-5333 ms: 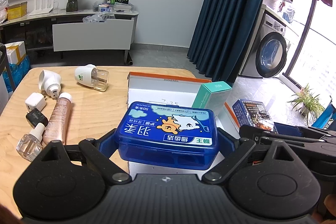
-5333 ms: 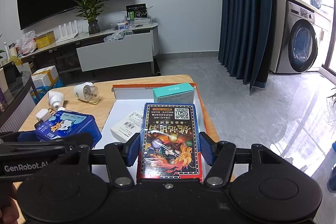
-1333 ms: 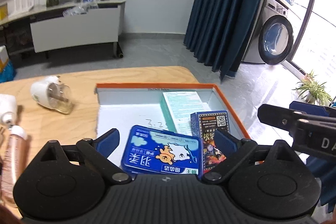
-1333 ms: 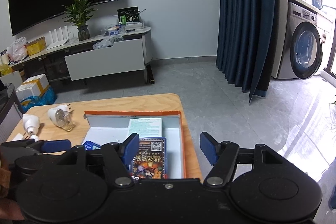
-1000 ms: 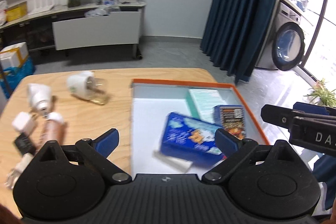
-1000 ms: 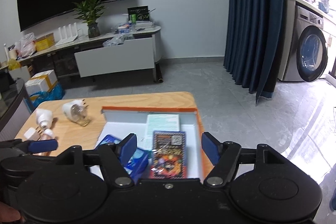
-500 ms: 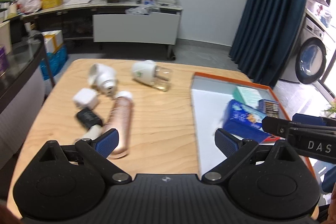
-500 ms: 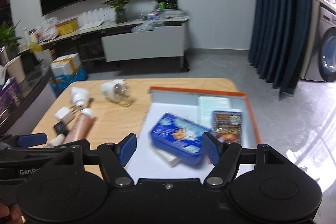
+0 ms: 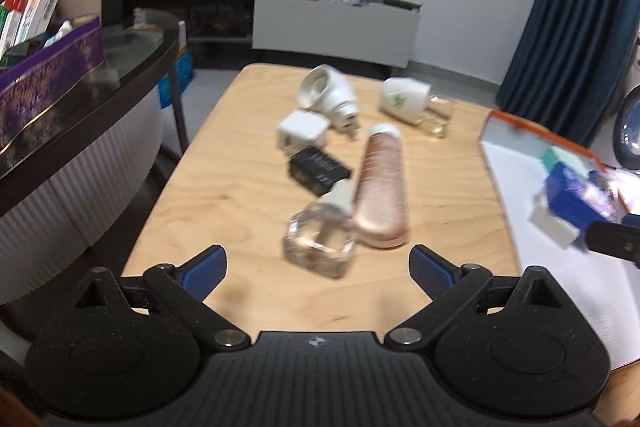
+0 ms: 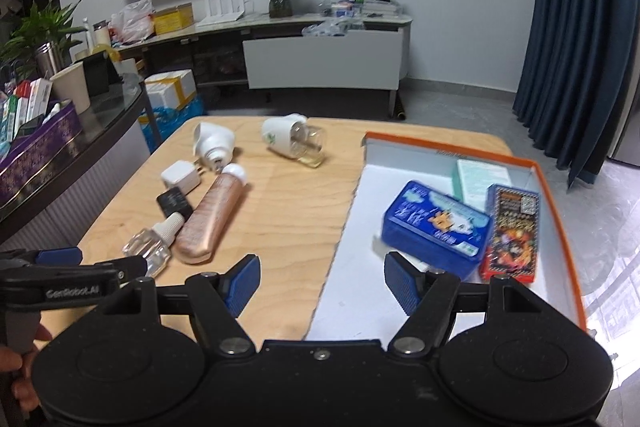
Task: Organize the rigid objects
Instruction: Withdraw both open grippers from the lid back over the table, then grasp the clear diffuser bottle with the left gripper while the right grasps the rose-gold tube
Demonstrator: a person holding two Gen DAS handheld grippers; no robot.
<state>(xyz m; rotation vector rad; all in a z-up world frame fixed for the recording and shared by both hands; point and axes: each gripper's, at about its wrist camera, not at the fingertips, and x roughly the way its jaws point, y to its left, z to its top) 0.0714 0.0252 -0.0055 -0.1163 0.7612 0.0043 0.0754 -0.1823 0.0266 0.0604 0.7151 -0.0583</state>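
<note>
Blue box [image 10: 436, 225], card pack [image 10: 510, 233] now in tray [image 10: 560, 219]; left gripper [image 9: 318, 265], right gripper [image 10: 322, 283] wide, empty, swung left toward clear bottle [image 9: 320, 243].

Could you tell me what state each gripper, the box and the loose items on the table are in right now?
left gripper: open, empty.
right gripper: open, empty.
orange-rimmed box: open, holding three items.
blue case: lid shut, in the box.
card pack: flat, beside the blue case.
teal carton: flat, at the box's far end.
rose-gold bottle: capped, lying on the table.
clear refill bottle: capped, on its side.
</note>
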